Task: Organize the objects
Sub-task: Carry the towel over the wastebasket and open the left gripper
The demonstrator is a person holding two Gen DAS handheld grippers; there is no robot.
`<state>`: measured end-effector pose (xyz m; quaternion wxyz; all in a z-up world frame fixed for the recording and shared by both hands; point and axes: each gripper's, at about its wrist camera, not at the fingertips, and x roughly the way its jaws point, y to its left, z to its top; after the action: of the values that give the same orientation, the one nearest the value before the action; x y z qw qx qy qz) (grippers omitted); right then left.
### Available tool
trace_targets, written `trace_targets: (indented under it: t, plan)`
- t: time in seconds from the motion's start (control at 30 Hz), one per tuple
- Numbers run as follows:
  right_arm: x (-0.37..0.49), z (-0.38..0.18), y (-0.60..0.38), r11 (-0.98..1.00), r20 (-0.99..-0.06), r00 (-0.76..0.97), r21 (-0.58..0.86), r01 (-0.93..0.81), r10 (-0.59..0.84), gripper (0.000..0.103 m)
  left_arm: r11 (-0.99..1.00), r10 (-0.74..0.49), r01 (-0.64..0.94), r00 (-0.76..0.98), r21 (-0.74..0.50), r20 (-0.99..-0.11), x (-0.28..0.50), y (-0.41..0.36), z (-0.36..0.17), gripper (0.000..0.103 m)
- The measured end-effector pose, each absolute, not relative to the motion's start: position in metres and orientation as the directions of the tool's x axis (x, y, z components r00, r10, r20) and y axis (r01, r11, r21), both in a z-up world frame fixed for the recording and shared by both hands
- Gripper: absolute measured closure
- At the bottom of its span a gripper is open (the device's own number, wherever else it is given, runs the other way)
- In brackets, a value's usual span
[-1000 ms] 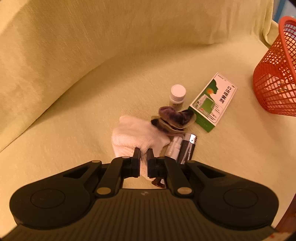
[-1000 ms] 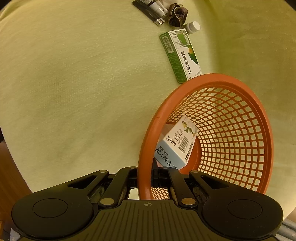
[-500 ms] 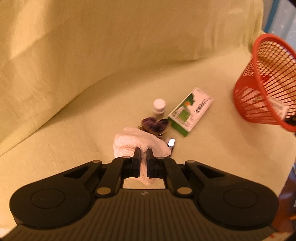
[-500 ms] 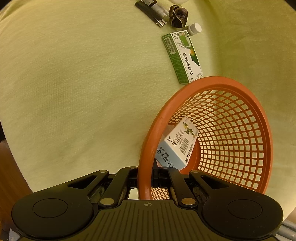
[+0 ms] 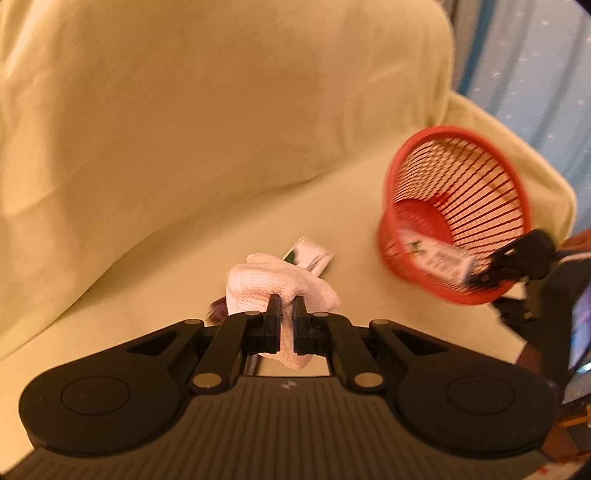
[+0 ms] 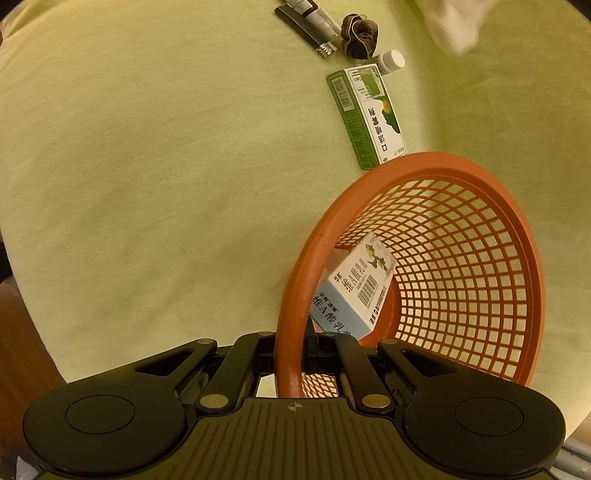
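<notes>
Pale yellow-green cloth cover (image 6: 155, 177) over sofa seat and backrest, blue curtain at far right in left wrist view. White knitted cloth (image 5: 275, 286) pinched in left gripper (image 5: 285, 306), jaws pressed onto it, cloth clear of seat and bunched over fingertips. Below and behind it green-white box (image 5: 314, 254) flat on seat, dark purple scrunchie (image 5: 218, 306) peeking at left of cloth. Same box (image 6: 365, 114) in right wrist view, beside white-capped bottle (image 6: 391, 61), scrunchie (image 6: 360, 35), black bar-shaped item (image 6: 303, 31) and small white tube (image 6: 319, 16) near top edge. Red mesh basket (image 6: 480, 206) tilted, rim clamped in right gripper (image 6: 295, 354), jaws closed on rim. Blue-white box (image 6: 351, 291) inside basket against lower wall. Basket (image 5: 424, 173) well right of cloth in left wrist view, blurred
</notes>
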<state>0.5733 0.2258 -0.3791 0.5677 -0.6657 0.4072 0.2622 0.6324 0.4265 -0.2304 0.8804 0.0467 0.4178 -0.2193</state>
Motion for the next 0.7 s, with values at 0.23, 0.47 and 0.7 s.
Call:
trace_targets:
  t: [0.23,0.47,0.7]
  plan:
    - [0.573,-0.379,0.225,-0.024,-0.811,0.533,-0.544,-0.839,-0.240,0.103,0.832,-0.447,0.542,0.533,-0.116,-0.719,0.639,0.399,-0.202,0.100]
    - [0.573,-0.378,0.226,-0.010,-0.814,0.531,-0.544,-0.839,-0.235,0.103,0.750,-0.551,0.643,0.480,-0.153,-0.682,0.655,0.367,-0.185,0.100]
    - [0.573,-0.378,0.226,-0.003,-0.816,0.531,-0.544,-0.839,-0.227,0.103,0.677,-0.621,0.718,0.436,-0.164,-0.651,0.673,0.326,-0.173,0.100]
